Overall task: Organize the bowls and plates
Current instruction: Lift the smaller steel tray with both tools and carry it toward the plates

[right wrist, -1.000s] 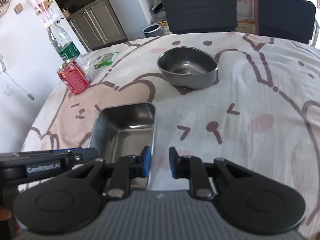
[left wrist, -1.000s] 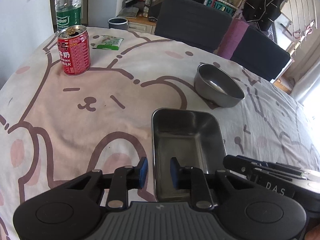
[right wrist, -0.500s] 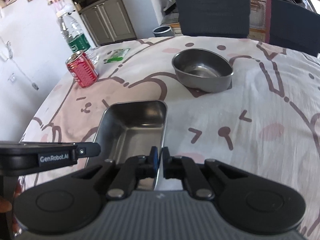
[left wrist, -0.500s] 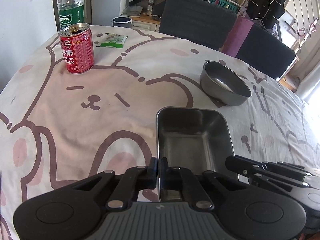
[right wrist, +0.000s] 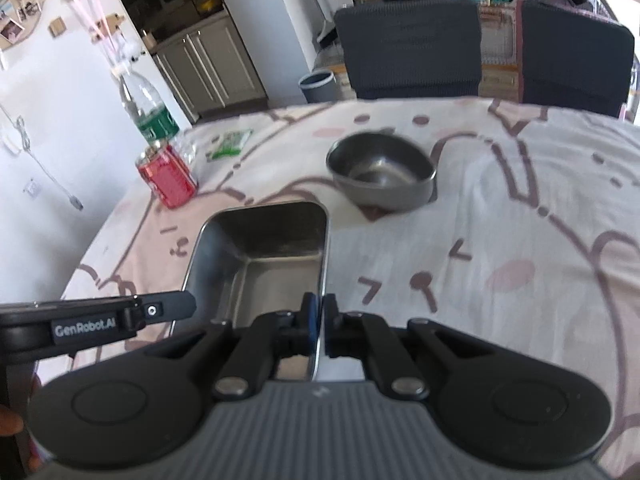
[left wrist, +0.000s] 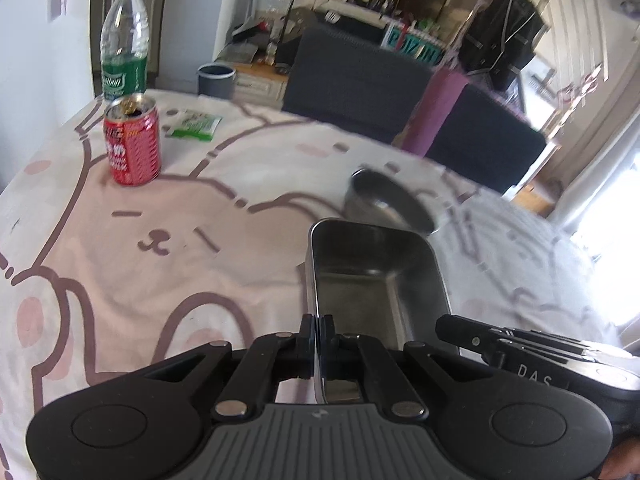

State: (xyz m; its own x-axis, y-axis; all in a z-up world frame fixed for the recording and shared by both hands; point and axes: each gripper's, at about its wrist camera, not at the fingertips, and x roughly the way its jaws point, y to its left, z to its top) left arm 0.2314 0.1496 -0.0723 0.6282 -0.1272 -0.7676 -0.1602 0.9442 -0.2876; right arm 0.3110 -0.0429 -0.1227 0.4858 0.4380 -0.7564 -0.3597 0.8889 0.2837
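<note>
Both tongs are clamped tight on one steel tray (left wrist: 376,276): the left gripper (left wrist: 320,334) pinches the tray's left wall, the right gripper (right wrist: 318,320) its right wall, each pair of pads pressed flat against thin metal. The rectangular tray is empty and sits between the two tools, above a table (left wrist: 120,264) covered in a pink cartoon-animal cloth; from the shadow under its far end it appears to be just clear of the cloth, though that is hard to confirm. Beyond the tray, near its far right corner, a round steel bowl (right wrist: 382,174) stands on the cloth. A red can (left wrist: 132,144), a water bottle (left wrist: 124,40) and a small green packet (left wrist: 194,124) stand well apart at the far left edge. The step in hand looks like a two-handed carry of the tray, probably toward the bowl. The next move calls for both hands travelling together and level, so that neither thin wall slips from its pads.
</note>
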